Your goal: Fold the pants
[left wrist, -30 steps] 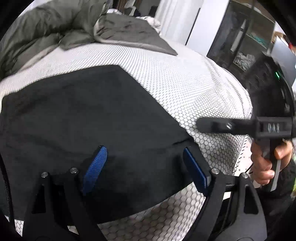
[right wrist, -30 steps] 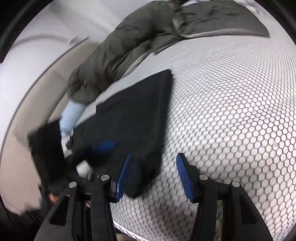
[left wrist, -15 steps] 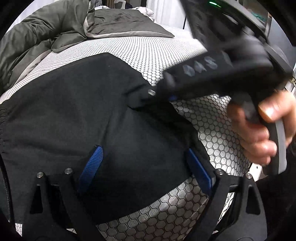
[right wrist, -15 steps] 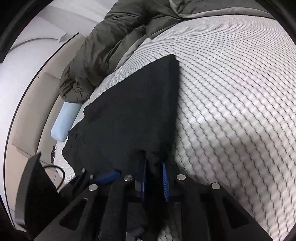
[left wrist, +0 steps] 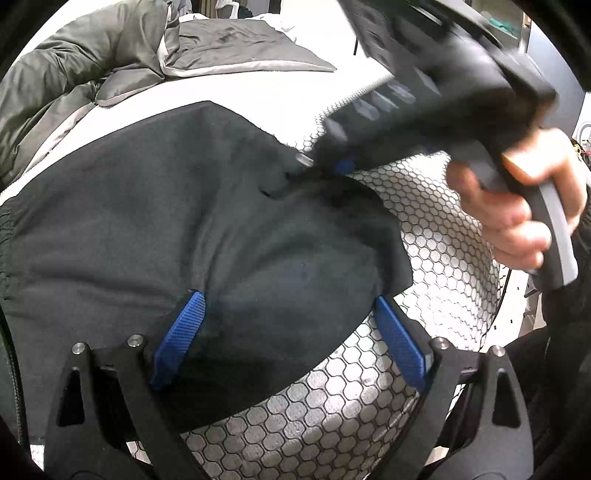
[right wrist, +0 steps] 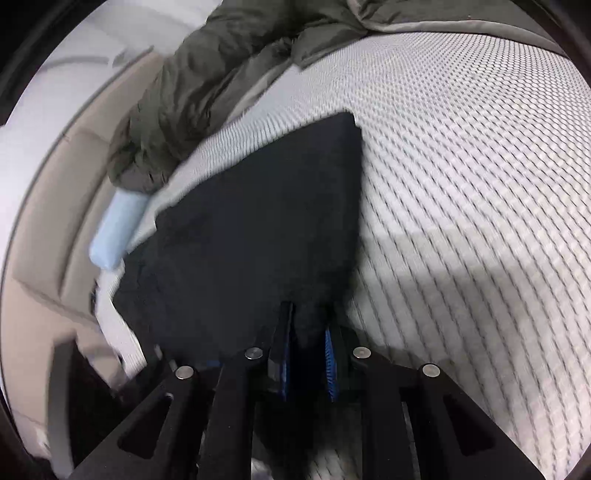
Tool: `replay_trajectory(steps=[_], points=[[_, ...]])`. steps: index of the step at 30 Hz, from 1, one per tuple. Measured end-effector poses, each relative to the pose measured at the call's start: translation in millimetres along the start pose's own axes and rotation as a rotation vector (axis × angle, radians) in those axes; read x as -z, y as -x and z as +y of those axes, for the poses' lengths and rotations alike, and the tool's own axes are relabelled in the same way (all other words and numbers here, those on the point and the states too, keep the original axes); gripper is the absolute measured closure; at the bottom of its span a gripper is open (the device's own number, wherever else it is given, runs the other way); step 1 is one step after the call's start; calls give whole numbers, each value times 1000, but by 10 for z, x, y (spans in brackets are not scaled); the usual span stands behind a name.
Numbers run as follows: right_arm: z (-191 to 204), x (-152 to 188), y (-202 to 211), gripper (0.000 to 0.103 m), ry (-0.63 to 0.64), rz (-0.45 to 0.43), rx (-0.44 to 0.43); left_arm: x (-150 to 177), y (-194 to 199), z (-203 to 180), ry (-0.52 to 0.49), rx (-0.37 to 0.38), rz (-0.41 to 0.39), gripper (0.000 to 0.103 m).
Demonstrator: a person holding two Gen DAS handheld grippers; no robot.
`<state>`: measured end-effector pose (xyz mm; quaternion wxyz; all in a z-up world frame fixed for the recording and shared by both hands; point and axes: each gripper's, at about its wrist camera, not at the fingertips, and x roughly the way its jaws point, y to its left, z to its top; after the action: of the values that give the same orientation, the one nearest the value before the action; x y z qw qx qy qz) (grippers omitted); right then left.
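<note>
Black pants (left wrist: 221,229) lie spread on a white bed cover with a honeycomb print (left wrist: 436,236). My left gripper (left wrist: 290,332) stands wide open low over the near hem, its blue pads (left wrist: 181,332) apart and not pressing the cloth. A hand (left wrist: 517,206) holds my right gripper (left wrist: 317,166) at the pants' right edge, where the fabric bunches up at its tip. In the right wrist view the right gripper (right wrist: 306,350) is shut on a fold of the black pants (right wrist: 258,229), with cloth pinched between the blue pads (right wrist: 330,365).
A grey-green duvet (left wrist: 74,74) is heaped along the far side of the bed, also seen as the duvet (right wrist: 207,92). A light blue roll (right wrist: 118,229) lies at the mattress edge by a beige wall. Dark shelving (left wrist: 517,22) stands beyond the bed.
My right gripper swung in from the right onto the pants' edge and closed on the cloth. The left gripper sank a little closer to the pants, still open.
</note>
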<state>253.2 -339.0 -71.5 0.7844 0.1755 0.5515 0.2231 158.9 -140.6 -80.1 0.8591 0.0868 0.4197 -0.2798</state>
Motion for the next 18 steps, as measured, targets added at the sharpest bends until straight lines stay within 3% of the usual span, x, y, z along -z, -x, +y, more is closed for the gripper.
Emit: replay_trajectory(steps=[8,12,14,18], points=[[-25,556,287,85,-21,-50,-28,5,58,29,8,15,-11,11],[0,652,359,88,-30,-91,-27,17,76,2,-1,9,-7,11],[13,677,524,88,-30,-161,-20,12,81,-5,-4,14,1,11],[-10,768,664,87,-46,-178,-91,-51,201,44,49,46,-15,11]])
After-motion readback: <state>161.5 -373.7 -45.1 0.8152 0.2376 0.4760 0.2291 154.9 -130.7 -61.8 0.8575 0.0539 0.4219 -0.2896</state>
